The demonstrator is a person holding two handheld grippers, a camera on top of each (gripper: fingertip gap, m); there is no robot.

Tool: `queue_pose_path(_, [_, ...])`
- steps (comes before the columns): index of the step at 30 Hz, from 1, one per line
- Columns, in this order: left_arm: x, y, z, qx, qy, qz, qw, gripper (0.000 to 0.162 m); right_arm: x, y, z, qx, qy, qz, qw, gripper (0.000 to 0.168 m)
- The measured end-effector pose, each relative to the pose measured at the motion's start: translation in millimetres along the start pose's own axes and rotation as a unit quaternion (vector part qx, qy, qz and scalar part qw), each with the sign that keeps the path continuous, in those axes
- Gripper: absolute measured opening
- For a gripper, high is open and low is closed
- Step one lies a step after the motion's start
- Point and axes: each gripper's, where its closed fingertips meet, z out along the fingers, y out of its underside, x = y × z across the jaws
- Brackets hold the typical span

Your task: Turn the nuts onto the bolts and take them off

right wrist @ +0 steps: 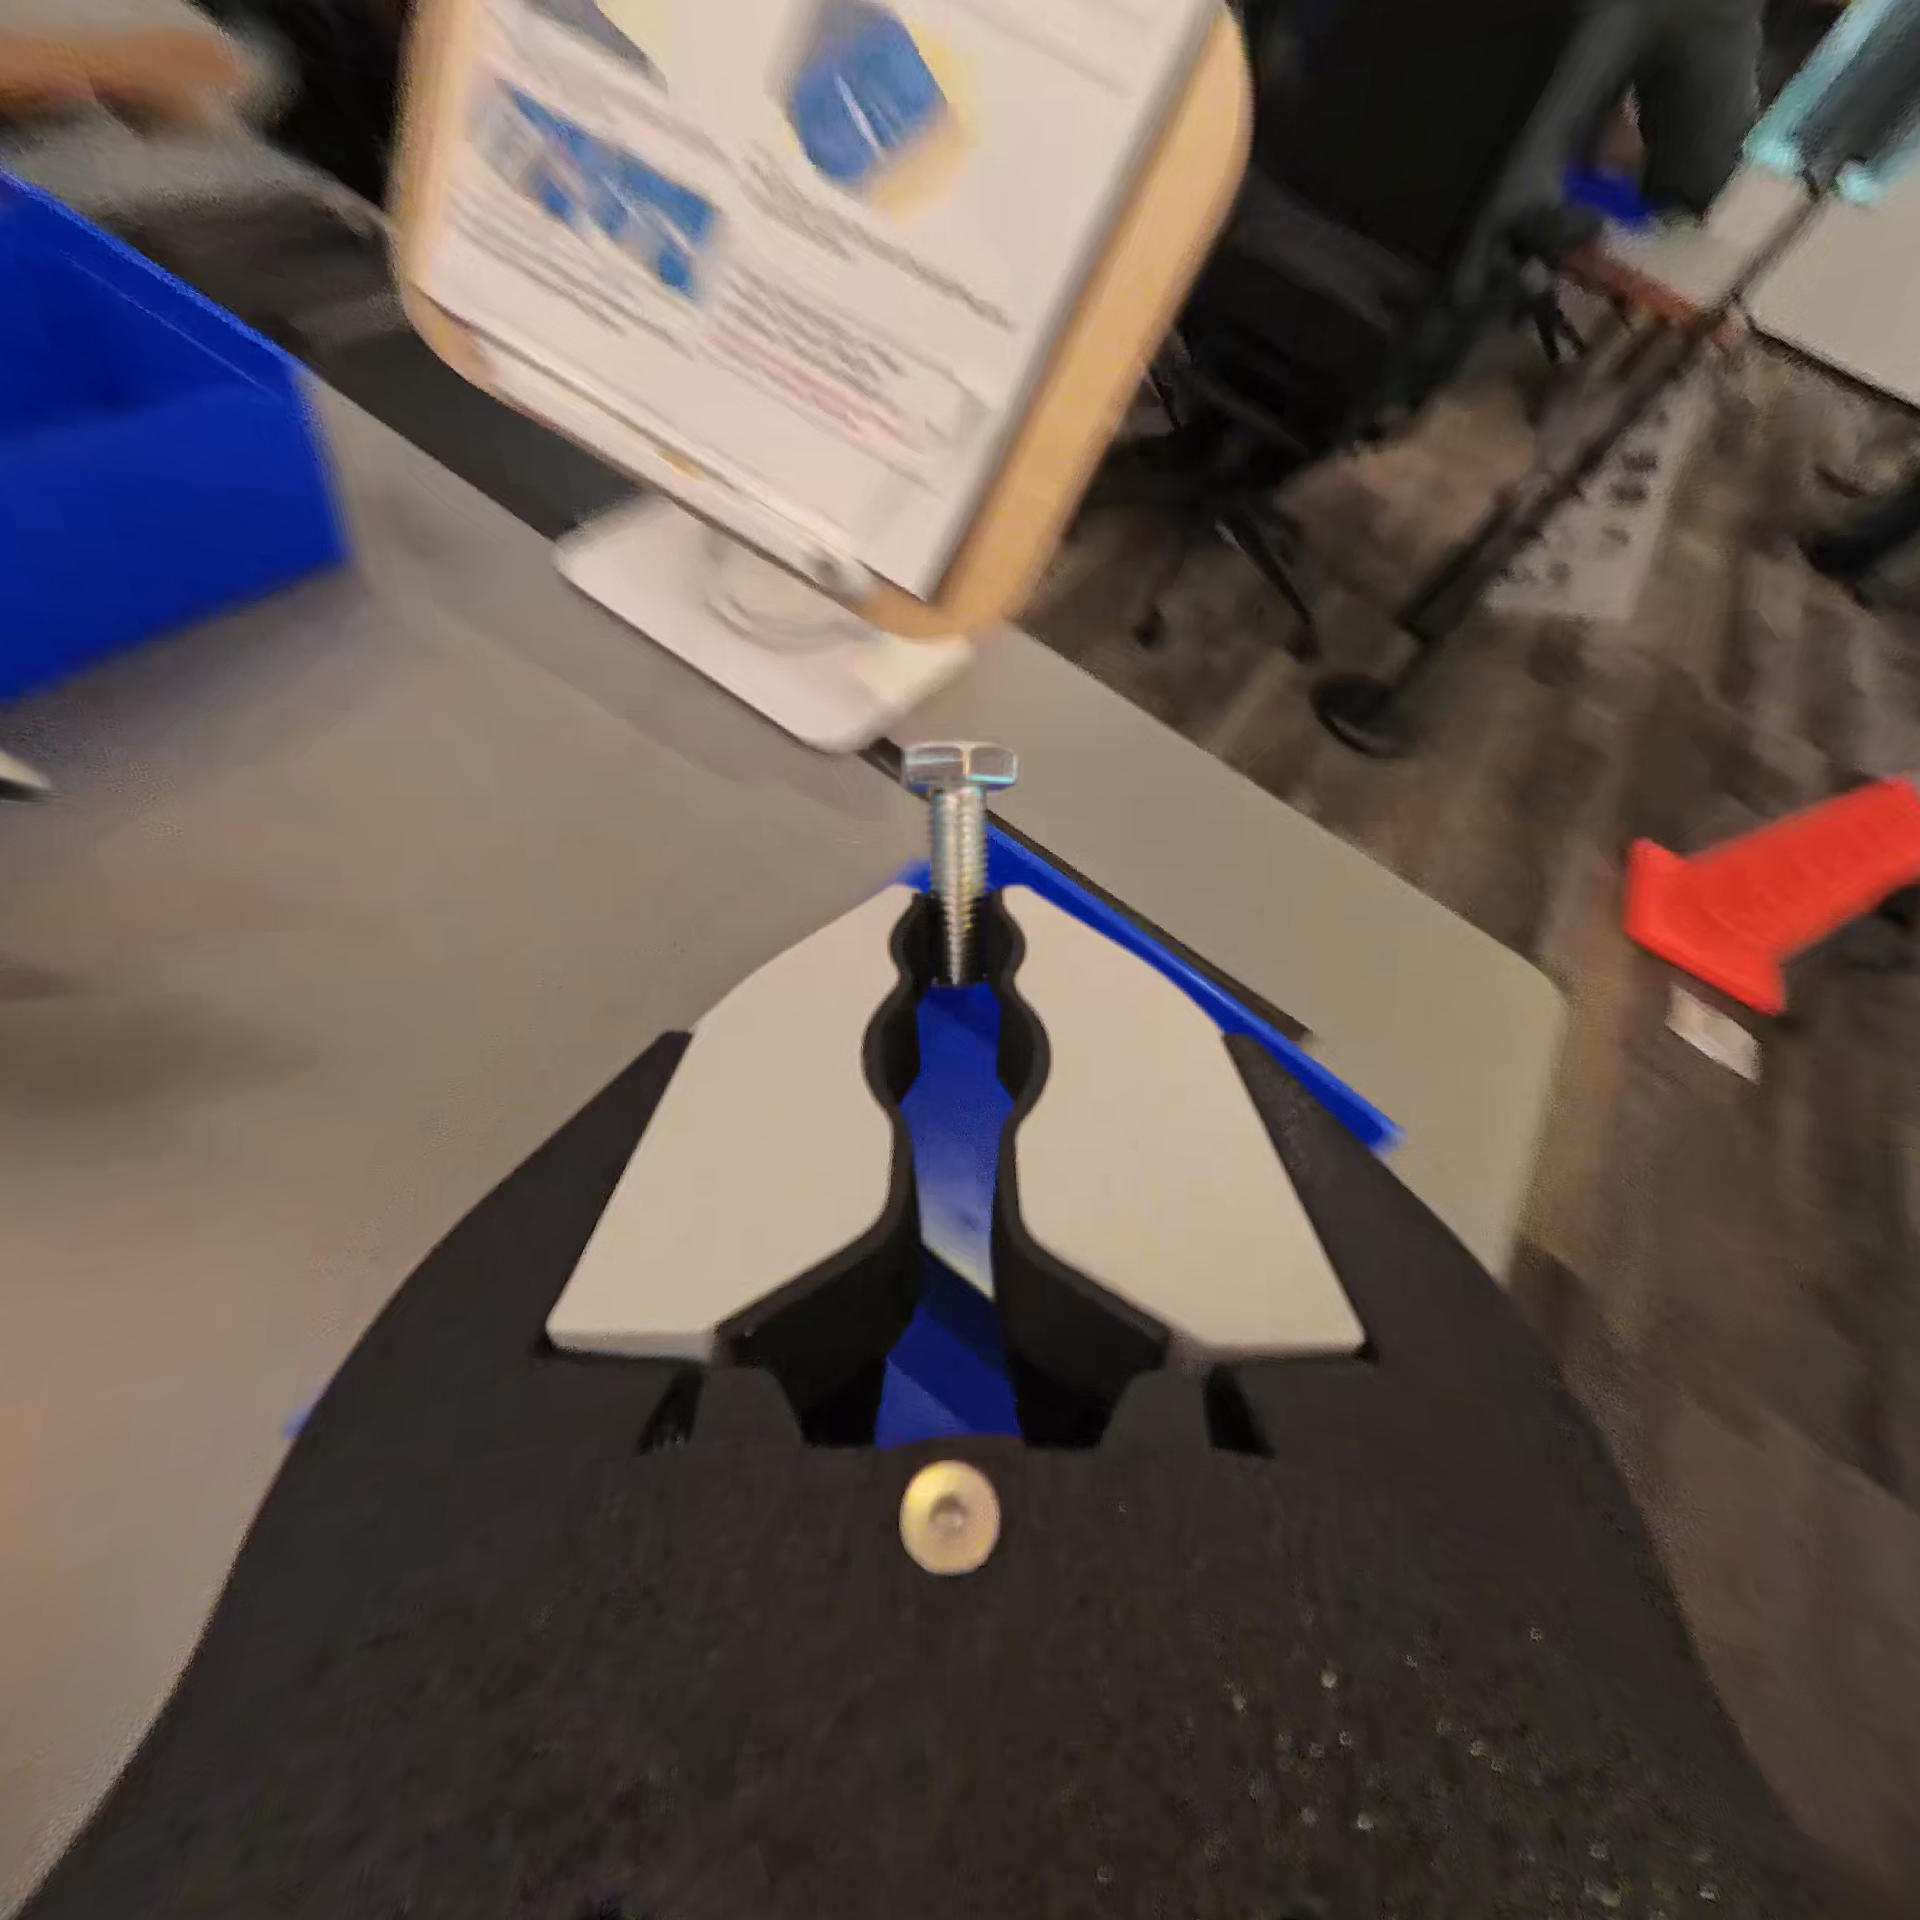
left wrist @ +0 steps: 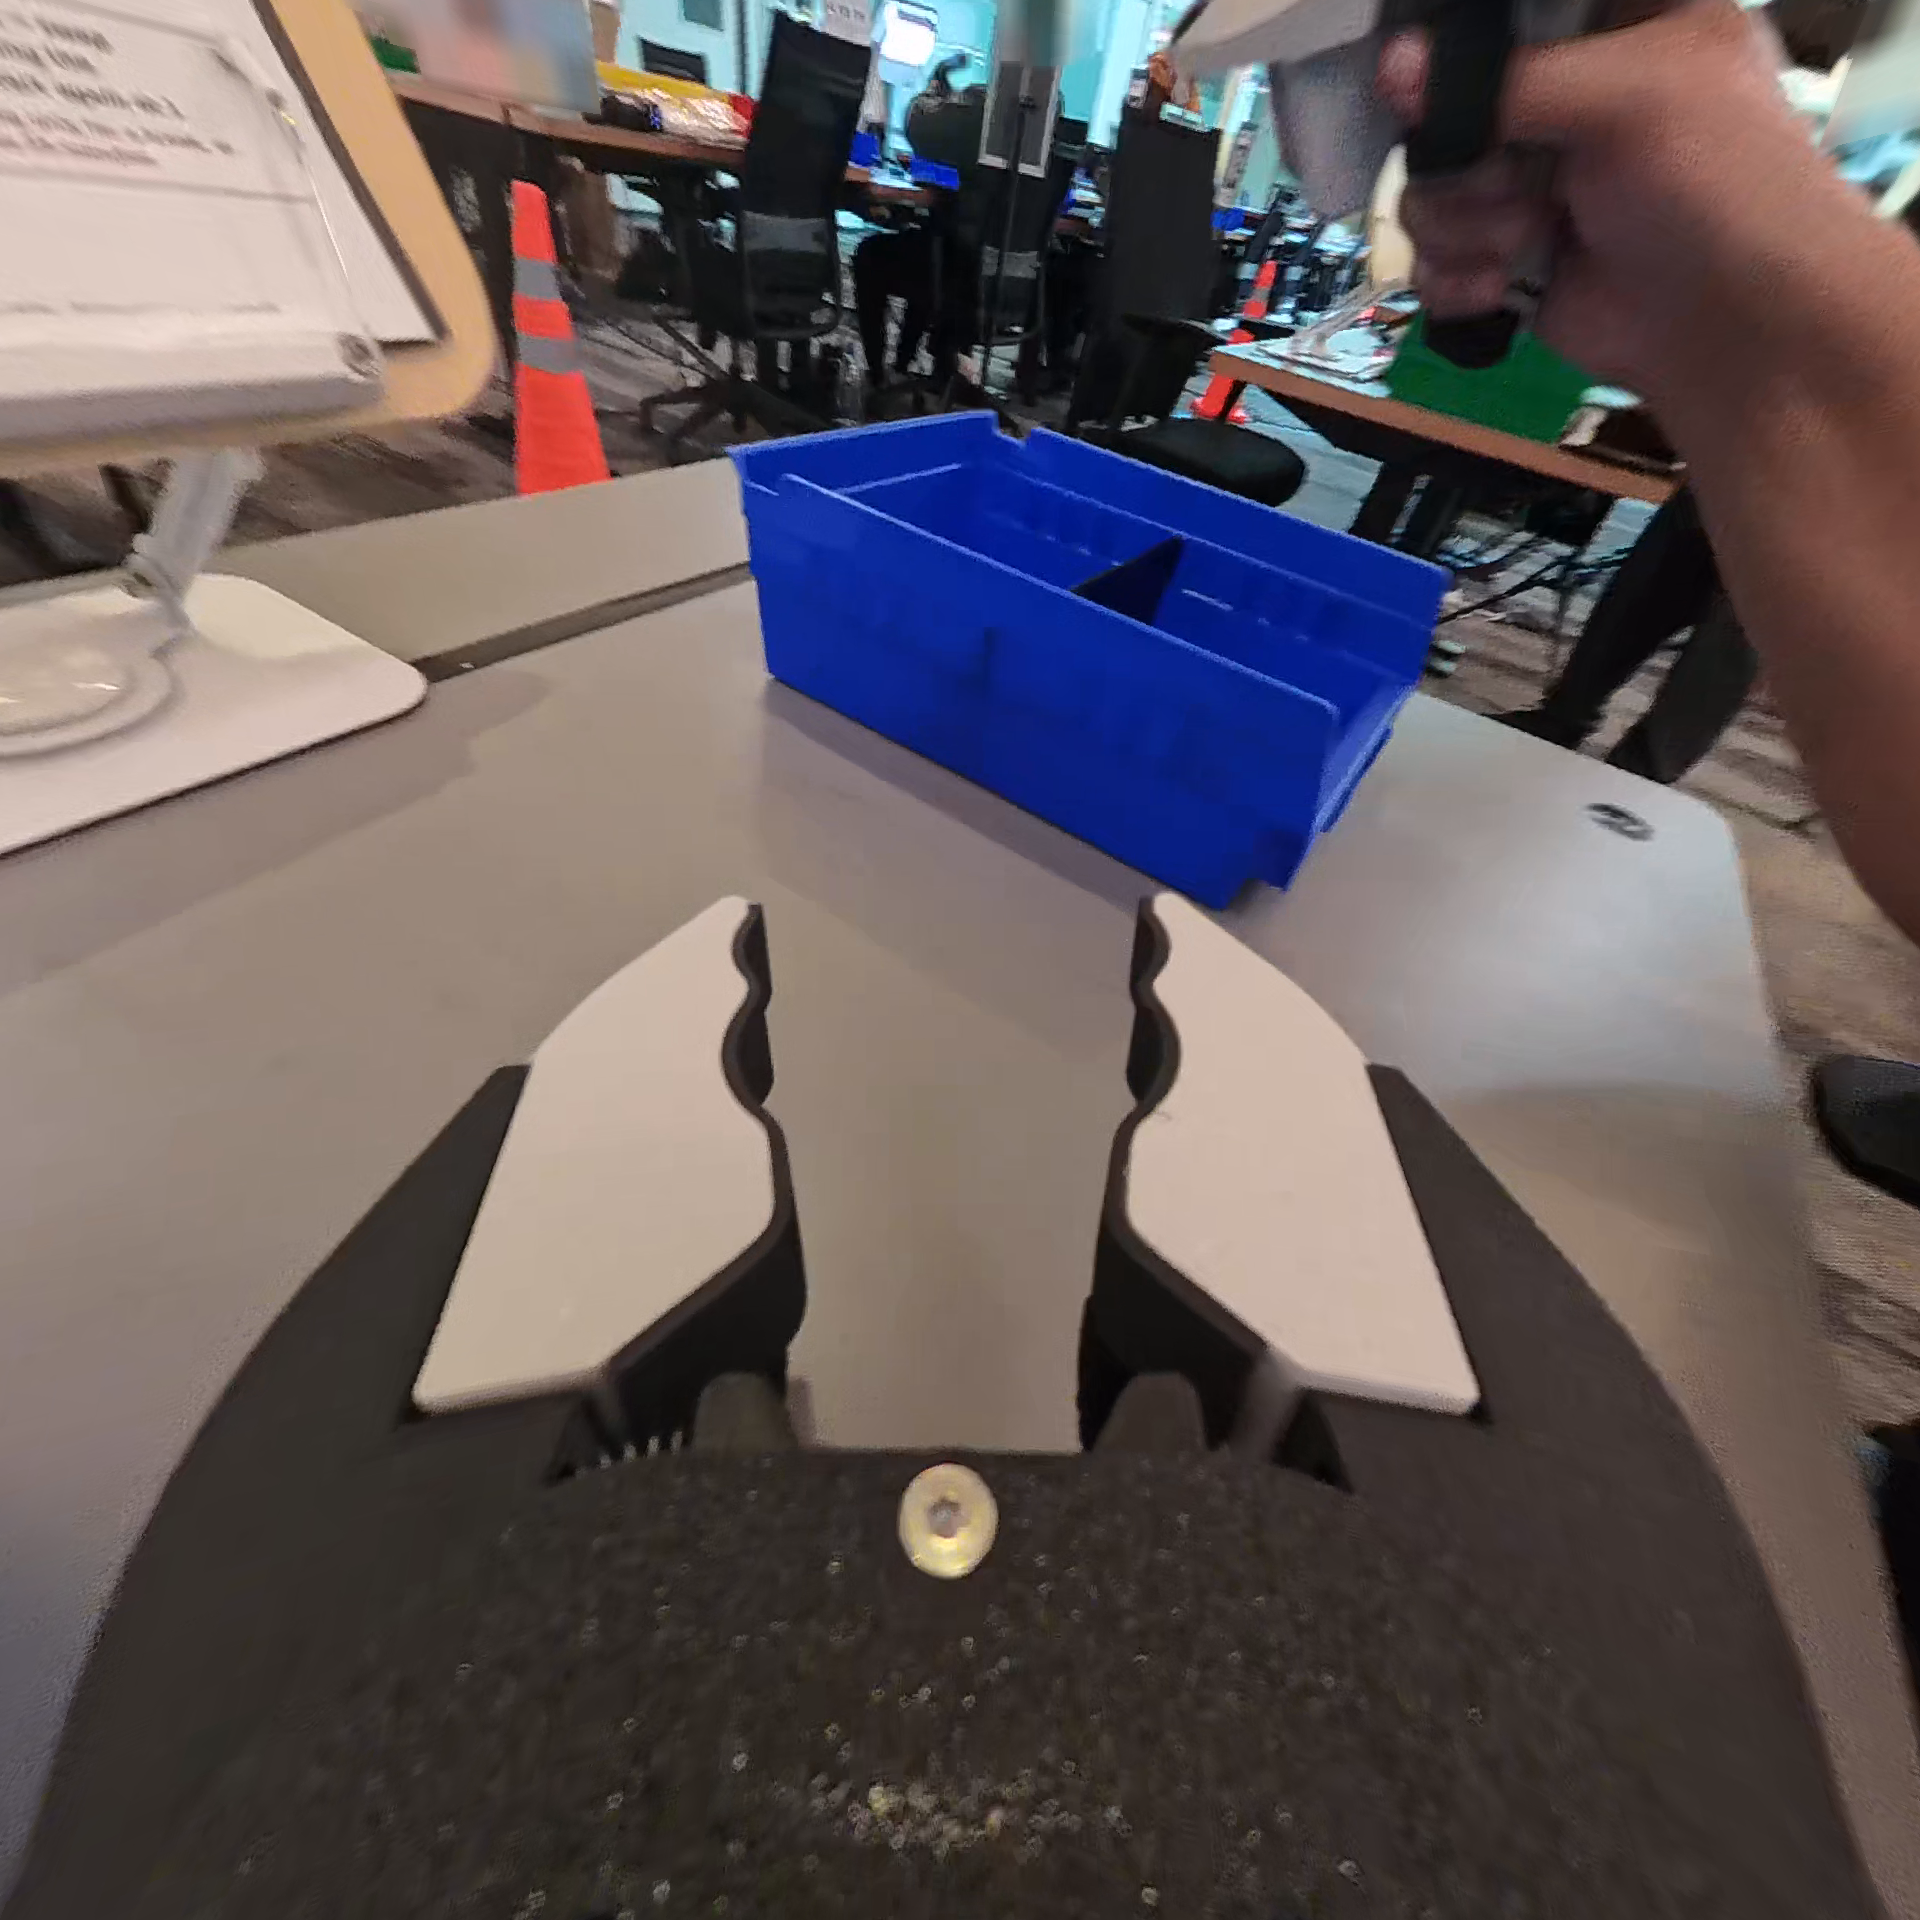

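Bolt (right wrist: 958,842): one, silver, hex-headed, pinched by its threaded shank at the very tips of the right gripper (right wrist: 957,935); head pointing away from the camera, standing clear of the fingertips.
Nuts: none made out in either view.
Right gripper: pressed together on the bolt, held above the grey table (right wrist: 436,935), over a blue edge showing through the gap between its fingers.
Left gripper (left wrist: 951,935): spread wide, nothing between its fingers, hovering low over the table (left wrist: 520,935) and aimed at the blue bin (left wrist: 1039,686).
Blue bin: one, on the table just past the left fingertips; inside split by one dark divider (left wrist: 1138,582); contents hidden from this angle.
Hand (left wrist: 1621,208): one in view, upper right of the left wrist view, raised well above the bin, fist wrapped round a dark handle.
Writing: printed sheet on a tan board (right wrist: 831,260) on a white stand (left wrist: 208,675), with blue pictures and lines of text too blurred to read.
Traffic cones: one orange cone (left wrist: 551,353) on the floor beyond the table; more orange shapes farther off, count unclear.
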Motion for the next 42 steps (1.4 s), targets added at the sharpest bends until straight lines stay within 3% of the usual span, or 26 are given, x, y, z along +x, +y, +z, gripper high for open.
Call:
queue_pose_path(2, [0,-1,-1,-0.005,0.018,-0.019,1.0,0.067,41,25,15,-0.093,0.035,-0.012,0.995,0.009])
queue_pose_path(4, [-4,2,-2,-0.01,0.02,-0.028,0.999,0.066,56,63,38,-0.211,-0.003,0.005,0.977,0.01])
queue_pose_path(7, [-9,8,1,-0.022,0.017,-0.024,0.999,0.055,40,116,70,-0.354,-0.102,0.012,0.93,0.01])
queue_pose_path(10, [-6,16,5,-0.039,0.017,-0.012,0.999,0.056,24,156,89,-0.465,-0.149,-0.066,0.87,0.011])
queue_pose_path(15, [-5,22,9,-0.055,0.009,-0.002,0.998,0.065,21,192,120,-0.518,-0.179,-0.152,0.822,0.01])
queue_pose_path(21, [-9,21,8,-0.056,0.0,0.001,0.998,0.069,32,215,128,-0.522,-0.18,-0.16,0.818,0.011])
queue_pose_path(25, [-9,26,10,-0.068,-0.004,0.012,0.998,0.069,30,213,130,-0.493,-0.174,-0.143,0.84,0.013])
queue_pose_path(28, [-9,29,11,-0.073,-0.004,0.009,0.997,0.069,36,198,126,-0.445,-0.139,-0.123,0.876,0.036])
queue_pose_path(31, [-12,28,10,-0.074,-0.008,0.004,0.997,0.069,43,151,109,-0.32,-0.062,-0.081,0.942,0.053])
queue_pose_path(33, [-13,24,8,-0.067,-0.008,-0.003,0.998,0.068,33,111,86,-0.215,-0.017,-0.023,0.976,0.054])
queue_pose_path(35, [-14,22,7,-0.065,-0.008,-0.006,0.998,0.068,-4,64,62,-0.084,-0.024,0.032,0.996,0.054])
queue_pose_path(38, [-16,20,6,-0.061,-0.014,-0.001,0.998,0.067,-98,14,31,0.087,-0.115,0.064,0.987,0.054])
queue_pose_path(42, [-19,17,5,-0.059,-0.021,0.007,0.998,0.067,-216,12,20,0.162,-0.236,0.094,0.954,0.048])
